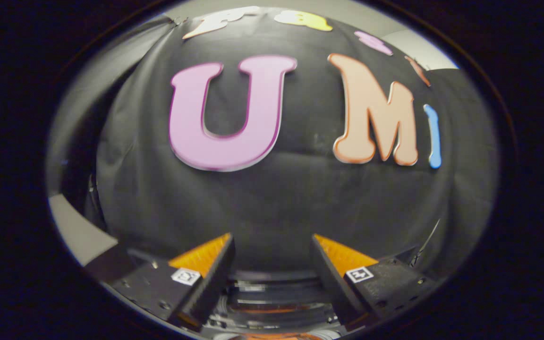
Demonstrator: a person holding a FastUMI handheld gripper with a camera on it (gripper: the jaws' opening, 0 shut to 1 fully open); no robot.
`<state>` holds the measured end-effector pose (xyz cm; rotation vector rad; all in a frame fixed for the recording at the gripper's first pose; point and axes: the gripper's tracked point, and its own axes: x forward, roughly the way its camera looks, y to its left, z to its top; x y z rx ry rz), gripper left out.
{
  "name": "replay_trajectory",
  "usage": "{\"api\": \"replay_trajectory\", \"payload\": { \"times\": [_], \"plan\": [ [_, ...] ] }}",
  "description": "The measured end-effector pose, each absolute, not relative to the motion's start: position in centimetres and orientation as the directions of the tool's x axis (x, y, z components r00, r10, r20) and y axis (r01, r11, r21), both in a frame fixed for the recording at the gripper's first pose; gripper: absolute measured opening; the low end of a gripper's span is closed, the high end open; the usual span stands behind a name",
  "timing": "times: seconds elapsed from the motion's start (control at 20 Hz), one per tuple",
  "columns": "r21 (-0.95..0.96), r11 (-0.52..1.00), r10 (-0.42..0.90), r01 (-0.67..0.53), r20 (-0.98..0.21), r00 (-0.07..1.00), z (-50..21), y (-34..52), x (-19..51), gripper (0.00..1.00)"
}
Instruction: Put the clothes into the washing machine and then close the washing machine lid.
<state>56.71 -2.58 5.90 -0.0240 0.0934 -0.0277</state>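
The washing machine (272,302) shows as a blurred stack of curved, pale and dark bands low between the fingers, with a thin orange streak across the middle of them and another orange glint at the very bottom; the blur is too heavy to tell whether these bands are the rim of the opening, the drum or the lid, and no clothing can be made out among them. The gripper (272,243) is held with its fingers spread wide, a broad gap between the two tips and nothing pinched in it. The machine lies below and just ahead of the fingers, its curved bands running across the gap from one finger's inner face to the other, apart from both tips. Beyond the tips hangs the black cloth wall (272,198) of the booth, creased and draped, which fills the space ahead.
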Motion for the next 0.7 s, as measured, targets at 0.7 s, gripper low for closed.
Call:
{"api": "replay_trajectory", "payload": {
  "times": [0.7],
  "plan": [
    [-0.045,0.996,-0.079,0.079,0.014,0.997,6.3,-3.7,52.4,0.98]
  ]
}}
